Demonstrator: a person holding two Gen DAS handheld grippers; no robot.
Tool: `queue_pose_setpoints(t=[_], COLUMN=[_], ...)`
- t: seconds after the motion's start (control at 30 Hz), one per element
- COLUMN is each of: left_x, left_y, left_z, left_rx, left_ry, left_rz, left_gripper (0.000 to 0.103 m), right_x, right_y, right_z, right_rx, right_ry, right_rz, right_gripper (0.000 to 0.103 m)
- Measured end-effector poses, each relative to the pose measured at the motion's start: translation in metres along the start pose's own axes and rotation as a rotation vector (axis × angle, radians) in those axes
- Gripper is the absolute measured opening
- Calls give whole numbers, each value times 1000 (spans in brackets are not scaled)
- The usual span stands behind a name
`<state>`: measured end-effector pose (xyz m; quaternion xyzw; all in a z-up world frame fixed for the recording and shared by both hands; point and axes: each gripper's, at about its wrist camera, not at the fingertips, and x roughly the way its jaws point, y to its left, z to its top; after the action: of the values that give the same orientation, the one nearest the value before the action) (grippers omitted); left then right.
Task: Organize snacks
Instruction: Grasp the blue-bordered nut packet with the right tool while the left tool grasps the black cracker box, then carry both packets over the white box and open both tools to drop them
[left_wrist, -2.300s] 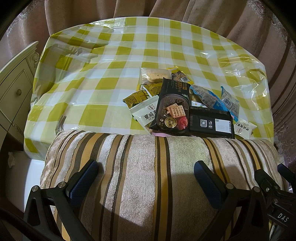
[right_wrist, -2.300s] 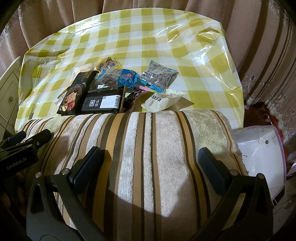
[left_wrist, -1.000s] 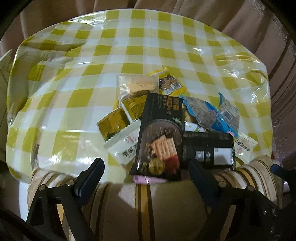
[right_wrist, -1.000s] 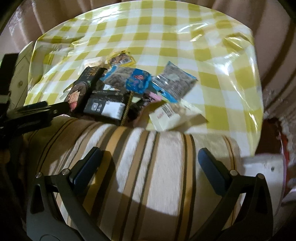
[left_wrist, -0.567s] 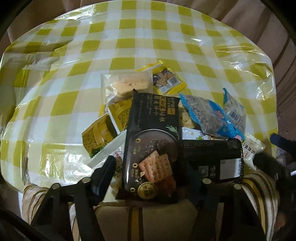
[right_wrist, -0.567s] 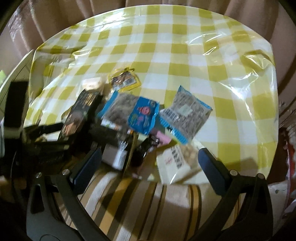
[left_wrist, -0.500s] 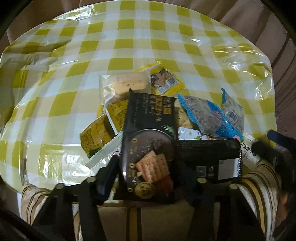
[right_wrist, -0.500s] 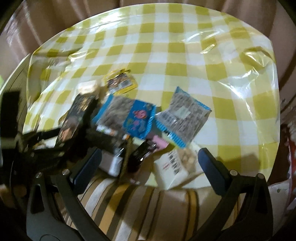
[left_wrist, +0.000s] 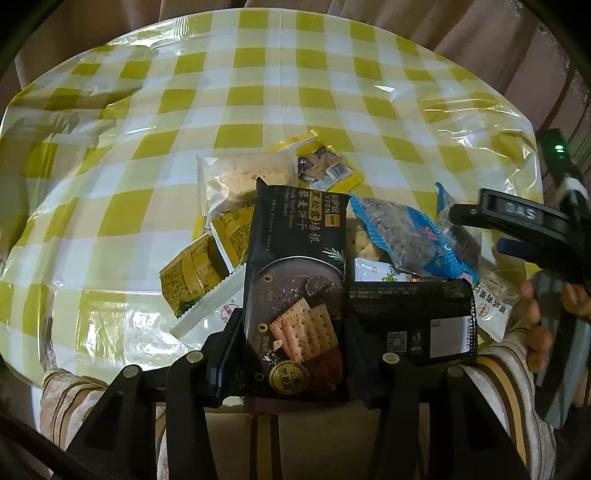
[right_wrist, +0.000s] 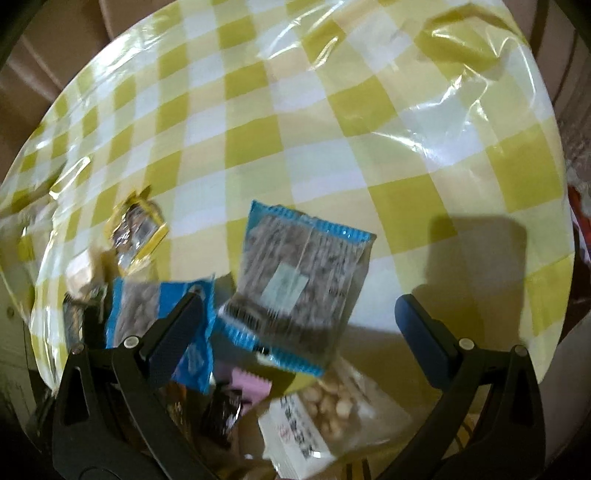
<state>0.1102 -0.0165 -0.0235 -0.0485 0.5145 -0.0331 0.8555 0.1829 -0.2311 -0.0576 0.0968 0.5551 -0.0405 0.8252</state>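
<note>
Left wrist view first: I see my left gripper with its two black fingers pressed against the long sides of the black cracker pack — the jaws look clamped on it near its lower end, where the cracker picture and a round gold seal show. The pack lies lengthwise on the pile of snacks at the near edge of the yellow-checked tablecloth. Just beside it on the right sits a second black pack turned crosswise, barcode label facing up. Left of it are two yellow sachets over a white packet, and behind it a clear-wrapped biscuit and a small yellow-edged packet. A blue-trimmed bag leans over the top right of the pile. The striped cushion fills the bottom of this view, and my right gripper reaches in from the right edge, with a hand around its handle.

Right wrist view is blurred. My right gripper has its jaws wide apart, holding nothing — the blue-edged seed bag lies between the fingers on the cloth. A second blue bag sits partly behind the left finger, and a white bag of pale nuts lies nearest the camera.
</note>
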Motion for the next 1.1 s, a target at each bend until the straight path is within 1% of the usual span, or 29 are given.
queue_pose_setpoints(t=[0.1,0.13,0.2,0.27,0.33,0.37,0.43,0.5,0.7,0.8,0.93,1.1], left_x=[-5,-7,-11,-14,-18,-21,-25,-28,-37,-42,-46,-51], left_y=[-1,-1,-1,-2,-4,-5,-6,-7,-15,-25,-48,-89], left_z=[0,0,0,1,0,0,1,2,2,2,2,0], left_rx=[1,0,0,2,6,7,7,1,2,20,62,137], left_ry=[-22,-29,-46,-58,-72,-83,-95,-106,-131,-143,-146,-145], left_rz=[2,4,6,9,15,20,22,25,32,26,5,-42], left_gripper=[51,51,51,51,51,51,51,51,51,51,51,51], right_x=[12,16,21,19,15,16,13,7,-19,-33,-57,-81], right_y=[-4,-5,-6,-4,-3,-3,-6,-11,-23,-30,-50,-86], right_z=[5,6,7,6,6,7,5,4,-1,-4,-14,-31], right_rx=[32,41,45,34,27,28,37,53,72,78,95,136], right_ry=[23,33,45,33,21,21,14,-5,-90,-133,-185,-219], right_rz=[-10,-12,-10,-5,5,5,34,54,138,154,154,154], right_gripper=[101,97,92,85,67,66,59,57,56,56,56,56])
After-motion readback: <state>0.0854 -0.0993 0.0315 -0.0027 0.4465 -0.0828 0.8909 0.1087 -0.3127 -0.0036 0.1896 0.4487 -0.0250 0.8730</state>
